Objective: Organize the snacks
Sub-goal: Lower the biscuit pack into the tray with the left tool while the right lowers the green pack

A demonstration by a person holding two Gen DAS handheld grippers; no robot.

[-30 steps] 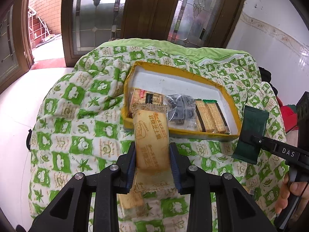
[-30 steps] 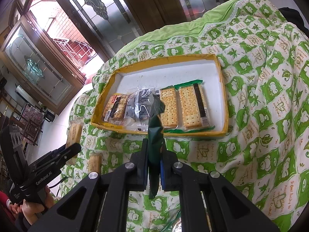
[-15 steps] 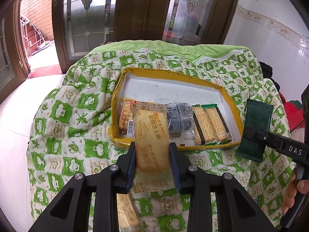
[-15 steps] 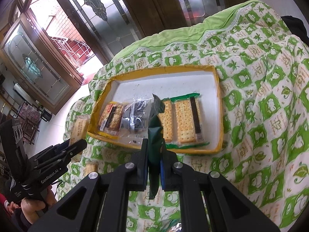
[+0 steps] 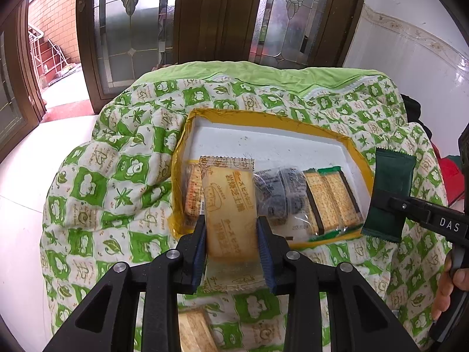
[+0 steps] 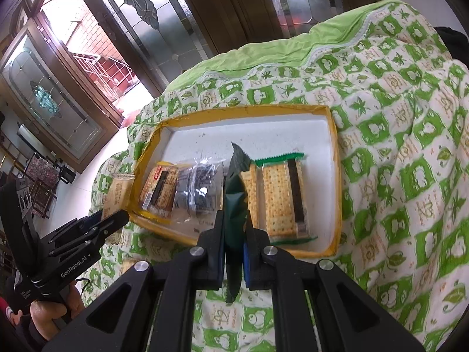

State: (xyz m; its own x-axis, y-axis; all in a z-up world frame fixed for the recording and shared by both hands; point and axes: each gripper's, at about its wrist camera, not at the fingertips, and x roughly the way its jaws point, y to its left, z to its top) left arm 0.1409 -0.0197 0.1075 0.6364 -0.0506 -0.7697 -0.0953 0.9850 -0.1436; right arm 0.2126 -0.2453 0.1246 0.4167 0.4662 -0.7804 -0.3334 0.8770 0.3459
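My left gripper is shut on a tan cheese-cracker packet, held upright over the near left rim of the yellow-edged white tray. In the right wrist view my right gripper is shut on a dark green packet, edge-on, above the tray's near rim; the same green packet shows at the right of the left wrist view. A row of snacks lies in the tray: an orange cracker pack, a clear pack of dark biscuits and green-trimmed cracker packs.
The tray rests on a green-and-white patterned quilt draped over a mound. More cracker packets lie on the quilt below my left gripper. Wooden doors with leaded glass stand behind, white floor to the left, a white tiled wall on the right.
Both grippers have carried their packets across the quilt; the tray now sits further right in the left wrist view and closer under the held packets. Both grips are unchanged.
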